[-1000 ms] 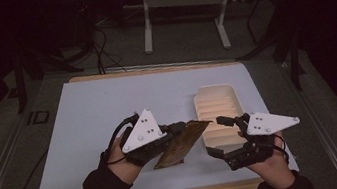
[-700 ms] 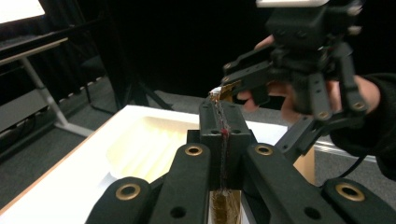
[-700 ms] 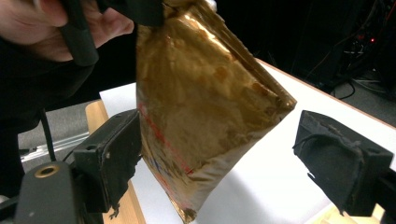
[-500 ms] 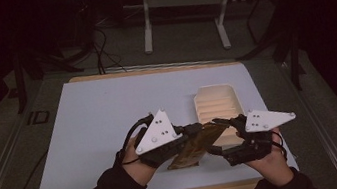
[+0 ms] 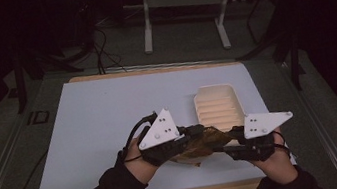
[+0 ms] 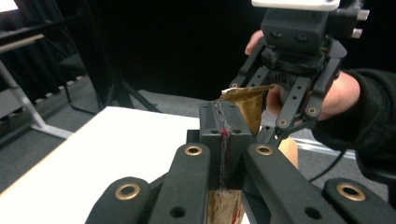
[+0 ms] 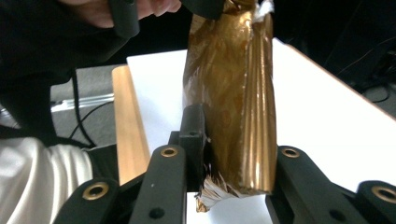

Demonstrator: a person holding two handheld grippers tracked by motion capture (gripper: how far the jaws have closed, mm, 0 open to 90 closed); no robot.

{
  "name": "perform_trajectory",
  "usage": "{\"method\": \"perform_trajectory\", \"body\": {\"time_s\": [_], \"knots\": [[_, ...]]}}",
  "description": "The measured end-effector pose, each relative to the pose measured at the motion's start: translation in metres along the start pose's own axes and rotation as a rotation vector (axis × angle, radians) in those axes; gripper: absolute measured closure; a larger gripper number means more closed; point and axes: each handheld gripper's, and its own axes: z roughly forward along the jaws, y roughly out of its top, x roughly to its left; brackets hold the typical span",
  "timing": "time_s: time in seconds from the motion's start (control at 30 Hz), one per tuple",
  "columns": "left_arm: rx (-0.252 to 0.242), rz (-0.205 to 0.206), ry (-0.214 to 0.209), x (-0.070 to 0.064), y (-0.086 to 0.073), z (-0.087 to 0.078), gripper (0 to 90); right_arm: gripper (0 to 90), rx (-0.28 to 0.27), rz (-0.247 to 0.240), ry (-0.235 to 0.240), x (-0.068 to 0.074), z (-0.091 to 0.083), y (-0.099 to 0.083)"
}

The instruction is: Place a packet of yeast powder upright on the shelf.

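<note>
Both tools have drawn closer together since a second ago, and the gold packet (image 5: 203,142) that then lay slanted between them with its lower end by the desk is now lifted and bunched between the two. The left tool (image 5: 189,136) sits at the near middle of the white desk (image 5: 99,120), its grey plate tilted up, the person's left hand (image 5: 138,160) behind it. In the left tool view its jaws are pressed together on a thin edge of the packet (image 6: 223,140), with a red-marked strip of foil showing below them and a gold flap rising beyond. The right tool (image 5: 231,138) faces it from the other side, held by the right hand (image 5: 272,157). In the right tool view its jaws stand a little apart with the packet (image 7: 233,93) between them, clamped across its crinkled bottom end; the packet stands upright and reaches up to the other tool at the top of that view. The packet hangs above the desk's near edge, just in front of the cream ridged tray (image 5: 218,104), which lies on the desk right of centre. A dark floor, cables and a metal stand (image 5: 181,6) lie beyond the desk.
</note>
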Motion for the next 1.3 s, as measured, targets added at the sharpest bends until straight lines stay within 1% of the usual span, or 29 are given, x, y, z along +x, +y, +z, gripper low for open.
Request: {"method": "perform_trajectory", "body": {"time_s": [0.13, 0.2, 0.23, 0.27, 0.3, 0.33, 0.37, 0.4, 0.47, 0.53, 0.57, 0.6, 0.63, 0.67, 0.73, 0.8, 0.83, 0.87, 0.9, 0.93, 1.0, 1.03, 1.07, 1.1, 1.17, 1.2, 1.23, 1.27, 1.3], "knots": [[-0.003, -0.015, -0.024, 0.004, -0.002, -0.002, 88.4, 76.4, 0.015, -0.005, 0.028, -0.001, 0.002, 0.001], [-0.012, -0.023, -0.036, 0.006, -0.002, -0.005, 83.4, 76.6, 0.015, -0.008, 0.035, -0.002, 0.001, 0.002], [-0.021, -0.033, -0.038, 0.007, -0.003, -0.006, 77.3, 76.7, 0.015, -0.009, 0.036, -0.002, 0.000, 0.003], [-0.025, -0.045, -0.043, 0.007, -0.003, -0.008, 68.8, 76.7, 0.009, -0.012, 0.036, -0.004, -0.002, 0.004], [-0.036, -0.047, -0.038, 0.008, -0.005, -0.009, 62.9, 76.7, 0.006, -0.021, 0.034, -0.005, -0.003, 0.006], [-0.038, -0.048, -0.026, 0.008, -0.007, -0.010, 56.1, 76.8, 0.001, -0.028, 0.030, -0.006, -0.005, 0.007], [-0.053, -0.042, 0.006, 0.007, -0.009, -0.011, 46.6, 76.8, -0.002, -0.031, 0.028, -0.007, -0.008, 0.009], [-0.063, -0.044, 0.024, 0.007, -0.011, -0.012, 36.9, 76.8, -0.003, -0.045, 0.022, -0.010, -0.011, 0.012], [-0.064, -0.052, 0.064, 0.007, -0.017, -0.014, 27.4, 76.8, -0.006, -0.065, 0.014, -0.013, -0.015, 0.016], [-0.065, -0.068, 0.097, 0.009, -0.022, -0.015, 17.5, 76.8, -0.005, -0.081, 0.009, -0.018, -0.019, 0.020], [-0.051, -0.076, 0.105, 0.010, -0.026, -0.016, 14.8, 76.7, -0.007, -0.089, 0.010, -0.021, -0.021, 0.022], [-0.036, -0.091, 0.109, 0.012, -0.029, -0.017, 14.2, 76.7, -0.009, -0.100, 0.014, -0.025, -0.023, 0.024], [-0.032, -0.107, 0.108, 0.014, -0.033, -0.018, 13.5, 76.7, -0.012, -0.116, 0.018, -0.028, -0.026, 0.025], [-0.034, -0.123, 0.104, 0.016, -0.037, -0.019, 10.6, 76.7, -0.018, -0.131, 0.022, -0.032, -0.028, 0.025], [-0.036, -0.136, 0.098, 0.018, -0.044, -0.022, 7.2, 76.6, -0.017, -0.168, 0.036, -0.039, -0.031, 0.026], [-0.041, -0.147, 0.095, 0.019, -0.050, -0.026, 4.0, 76.6, -0.008, -0.177, 0.029, -0.045, -0.034, 0.025], [-0.041, -0.147, 0.095, 0.019, -0.050, -0.026, 2.1, 76.6, -0.008, -0.177, 0.029, -0.045, -0.034, 0.025], [-0.054, -0.164, 0.086, 0.021, -0.056, -0.030, 2.1, 76.6, -0.003, -0.179, 0.027, -0.048, -0.036, 0.024], [-0.048, -0.171, 0.089, 0.022, -0.059, -0.031, 1.8, 76.6, -0.001, -0.173, 0.023, -0.055, -0.039, 0.021], [-0.042, -0.175, 0.095, 0.022, -0.061, -0.032, 1.7, 76.6, 0.003, -0.180, 0.022, -0.059, -0.040, 0.019], [-0.033, -0.179, 0.103, 0.022, -0.067, -0.034, 1.5, 76.7, 0.014, -0.177, 0.018, -0.064, -0.042, 0.014], [-0.033, -0.179, 0.103, 0.022, -0.067, -0.034, 1.5, 76.7, 0.014, -0.177, 0.018, -0.064, -0.042, 0.014], [-0.021, -0.178, 0.119, 0.020, -0.074, -0.037, 1.5, 76.7, 0.031, -0.155, 0.019, -0.072, -0.046, 0.006], [-0.016, -0.181, 0.116, 0.020, -0.077, -0.038, 1.5, 76.7, 0.037, -0.159, 0.018, -0.074, -0.046, 0.003], [-0.012, -0.188, 0.111, 0.021, -0.083, -0.040, 1.5, 76.6, 0.049, -0.144, 0.008, -0.079, -0.049, -0.004], [-0.012, -0.188, 0.111, 0.021, -0.083, -0.040, 1.5, 76.6, 0.049, -0.144, 0.008, -0.079, -0.049, -0.004], [-0.015, -0.199, 0.109, 0.022, -0.089, -0.042, 1.5, 76.6, 0.063, -0.133, 0.003, -0.084, -0.052, -0.012], [-0.015, -0.199, 0.109, 0.022, -0.089, -0.042, 1.5, 76.6, 0.063, -0.133, 0.003, -0.084, -0.052, -0.012], [-0.012, -0.209, 0.106, 0.023, -0.093, -0.043, 1.5, 76.6, 0.079, -0.126, 0.006, -0.088, -0.054, -0.018]]}}
